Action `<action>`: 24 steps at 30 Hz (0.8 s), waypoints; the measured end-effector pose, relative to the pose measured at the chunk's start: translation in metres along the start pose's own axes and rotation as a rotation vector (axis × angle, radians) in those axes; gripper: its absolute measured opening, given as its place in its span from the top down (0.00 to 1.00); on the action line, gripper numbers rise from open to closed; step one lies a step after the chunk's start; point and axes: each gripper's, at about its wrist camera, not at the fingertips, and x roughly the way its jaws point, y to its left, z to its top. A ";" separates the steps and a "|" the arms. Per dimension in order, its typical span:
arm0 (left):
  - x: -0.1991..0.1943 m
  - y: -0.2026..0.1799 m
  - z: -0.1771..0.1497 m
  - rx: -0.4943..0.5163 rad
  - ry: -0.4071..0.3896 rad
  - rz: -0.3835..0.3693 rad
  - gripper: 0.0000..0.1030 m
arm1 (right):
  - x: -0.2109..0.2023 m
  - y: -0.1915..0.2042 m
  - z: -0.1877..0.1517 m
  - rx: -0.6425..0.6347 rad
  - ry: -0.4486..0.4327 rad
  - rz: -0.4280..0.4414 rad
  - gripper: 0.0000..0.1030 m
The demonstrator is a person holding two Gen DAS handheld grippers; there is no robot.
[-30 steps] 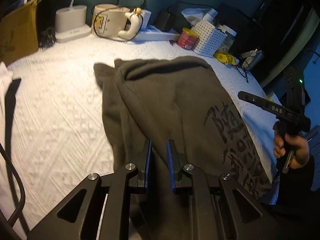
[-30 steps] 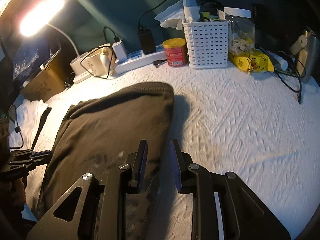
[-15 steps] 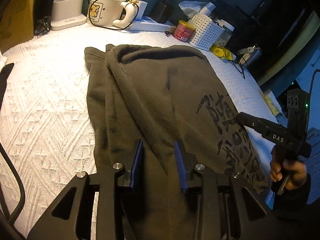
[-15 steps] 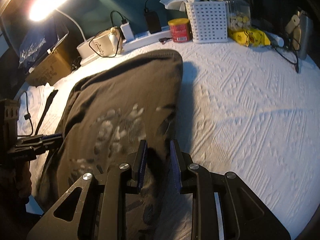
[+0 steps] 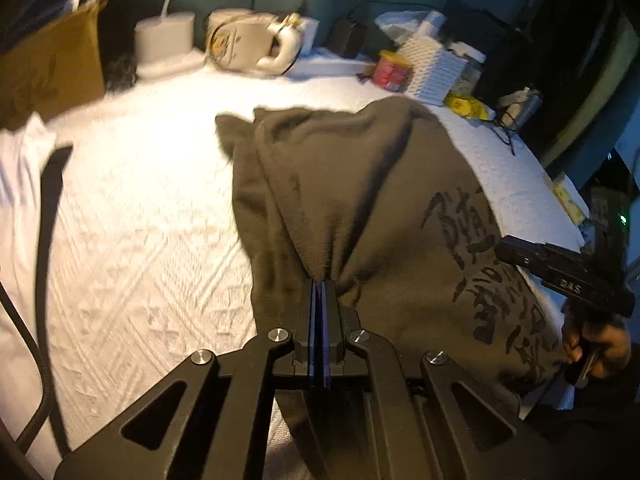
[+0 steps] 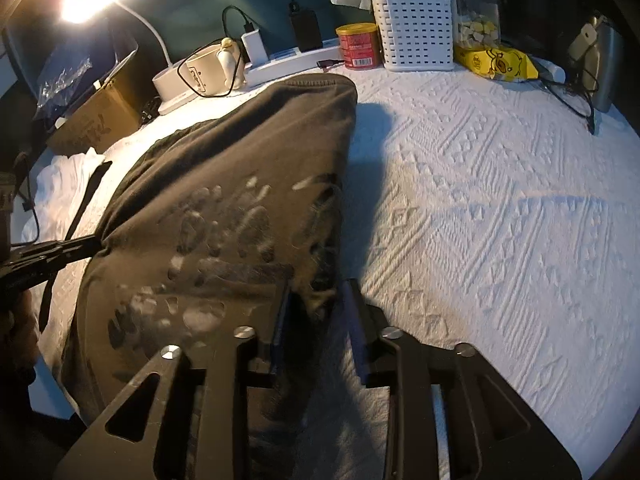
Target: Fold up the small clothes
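Note:
A dark olive garment [image 5: 360,184] with black printed characters lies spread on the white textured bedspread [image 5: 140,240]. My left gripper [image 5: 319,282] is shut on a bunched fold of the garment near its near left side. The right wrist view shows the same left gripper [image 6: 94,242] pinching the cloth's left edge. My right gripper [image 6: 318,286] hangs over the garment's [image 6: 224,168] right edge. Its jaws are opening, and the cloth's edge lies loose between them. A hand [image 5: 596,344] holds the right gripper [image 5: 508,248] at the garment's right side.
Along the far edge stand a lamp base [image 5: 164,40], a cream mug [image 5: 244,42], a power strip [image 6: 288,64], a red can [image 6: 358,46], a white basket [image 6: 414,28], a jar [image 6: 476,12] and a yellow packet [image 6: 496,64]. A cardboard box [image 5: 48,68] and white cloth [image 5: 24,184] sit left. Cables [image 6: 572,96] trail right.
My left gripper has closed on a fold of the garment, which now bunches at its pads. My right gripper has sunk toward the garment's right edge and its jaws have widened.

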 end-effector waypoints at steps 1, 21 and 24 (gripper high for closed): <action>0.003 0.002 -0.001 -0.013 0.013 -0.006 0.99 | 0.000 0.000 -0.001 0.000 -0.002 -0.001 0.70; -0.005 -0.014 -0.017 -0.037 0.032 -0.045 0.72 | -0.020 -0.004 -0.016 0.007 -0.042 0.039 0.94; -0.005 -0.013 -0.025 -0.036 0.045 -0.041 0.71 | -0.021 -0.006 -0.020 0.017 -0.042 0.012 0.94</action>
